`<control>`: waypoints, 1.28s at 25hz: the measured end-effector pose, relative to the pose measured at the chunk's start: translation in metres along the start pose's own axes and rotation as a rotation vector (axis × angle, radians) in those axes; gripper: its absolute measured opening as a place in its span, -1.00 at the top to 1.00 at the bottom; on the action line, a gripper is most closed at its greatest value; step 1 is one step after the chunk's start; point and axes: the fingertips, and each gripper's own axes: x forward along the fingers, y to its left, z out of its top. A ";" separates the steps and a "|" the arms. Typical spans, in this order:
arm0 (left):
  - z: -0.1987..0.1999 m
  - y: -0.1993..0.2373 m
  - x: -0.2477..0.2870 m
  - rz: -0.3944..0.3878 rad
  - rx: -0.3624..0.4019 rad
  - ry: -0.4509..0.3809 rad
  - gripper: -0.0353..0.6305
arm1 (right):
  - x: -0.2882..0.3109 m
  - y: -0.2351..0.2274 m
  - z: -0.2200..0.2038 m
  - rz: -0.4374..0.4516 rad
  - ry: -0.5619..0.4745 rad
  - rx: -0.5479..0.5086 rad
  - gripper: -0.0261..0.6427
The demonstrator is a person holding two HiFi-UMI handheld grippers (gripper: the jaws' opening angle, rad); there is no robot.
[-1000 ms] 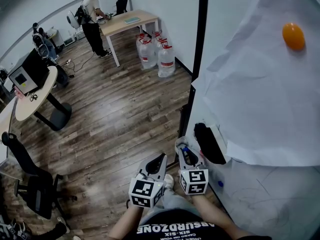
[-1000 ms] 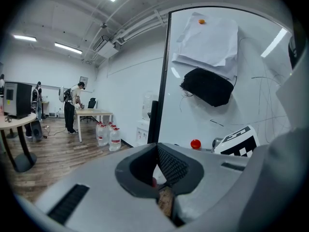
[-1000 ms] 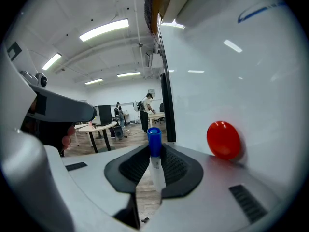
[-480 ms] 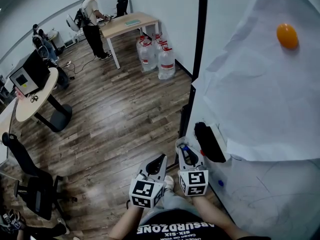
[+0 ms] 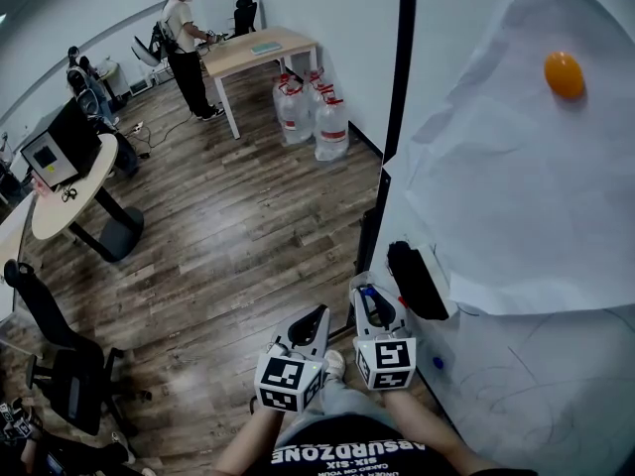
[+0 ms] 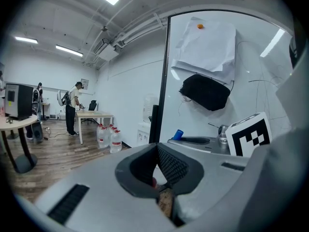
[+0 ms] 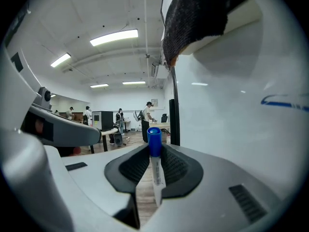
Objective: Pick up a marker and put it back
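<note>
My right gripper [image 5: 369,301] is shut on a white marker with a blue cap [image 5: 366,292], held close to the whiteboard [image 5: 526,385]. In the right gripper view the marker [image 7: 155,163] stands upright between the pads, cap [image 7: 154,141] on top, at that gripper [image 7: 154,154]. A black eraser [image 5: 416,282] clings to the board just above it, under a sheet of paper [image 5: 516,196]. My left gripper [image 5: 312,321] hangs beside the right one, shut with nothing in it [image 6: 157,151]. From the left gripper view I see the blue cap [image 6: 178,134] and the eraser [image 6: 205,92].
An orange magnet [image 5: 563,74] pins the paper. The board's black frame post [image 5: 398,117] runs down its left side. Water bottles [image 5: 313,107] stand by the wall near a desk [image 5: 260,46] with a person [image 5: 187,43]. A round table [image 5: 69,196] and an office chair [image 5: 60,355] are at left.
The right gripper has risen slightly along the board with the marker still in it. The left gripper has stayed where it was.
</note>
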 end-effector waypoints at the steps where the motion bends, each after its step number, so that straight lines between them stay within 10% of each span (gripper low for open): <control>1: -0.001 0.000 -0.001 0.002 0.000 0.000 0.87 | -0.001 0.001 0.002 0.000 -0.007 -0.005 0.72; 32: -0.003 -0.008 -0.015 0.010 -0.020 -0.012 0.87 | -0.052 0.010 0.039 0.024 -0.121 0.013 0.72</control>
